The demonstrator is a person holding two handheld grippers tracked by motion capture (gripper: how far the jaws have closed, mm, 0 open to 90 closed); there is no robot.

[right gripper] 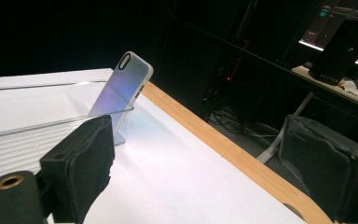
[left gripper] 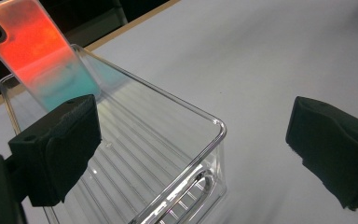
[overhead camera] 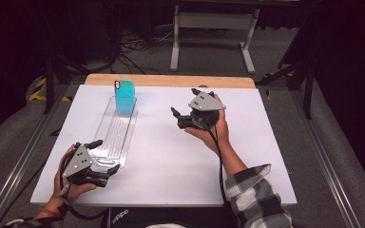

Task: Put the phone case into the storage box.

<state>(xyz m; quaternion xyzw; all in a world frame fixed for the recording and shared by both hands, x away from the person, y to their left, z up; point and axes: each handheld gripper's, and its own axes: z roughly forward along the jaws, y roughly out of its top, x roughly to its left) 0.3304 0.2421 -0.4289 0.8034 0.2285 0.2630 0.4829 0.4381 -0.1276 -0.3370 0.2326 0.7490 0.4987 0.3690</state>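
A long clear plastic tray (overhead camera: 114, 135) lies on the white table (overhead camera: 171, 161), left of centre. A teal phone case (overhead camera: 124, 96) stands leaning against the tray's far end. My left gripper (overhead camera: 105, 156) is open at the tray's near end. In the left gripper view the tray's near corner (left gripper: 216, 128) lies between the spread jaws of the left gripper (left gripper: 191, 154), and the case (left gripper: 32, 51) glows orange to teal. My right gripper (overhead camera: 183, 99) is held open above the table's middle, right of the tray. In the right gripper view the right gripper (right gripper: 203, 172) faces the case (right gripper: 121, 88) and tray (right gripper: 28, 135).
A wooden strip (overhead camera: 171, 80) runs along the table's far edge. Behind it stand a metal frame (overhead camera: 214, 28) and floor cables (overhead camera: 138, 47). A black box (right gripper: 338, 46) sits on a far desk. Bare white table spreads right of the tray.
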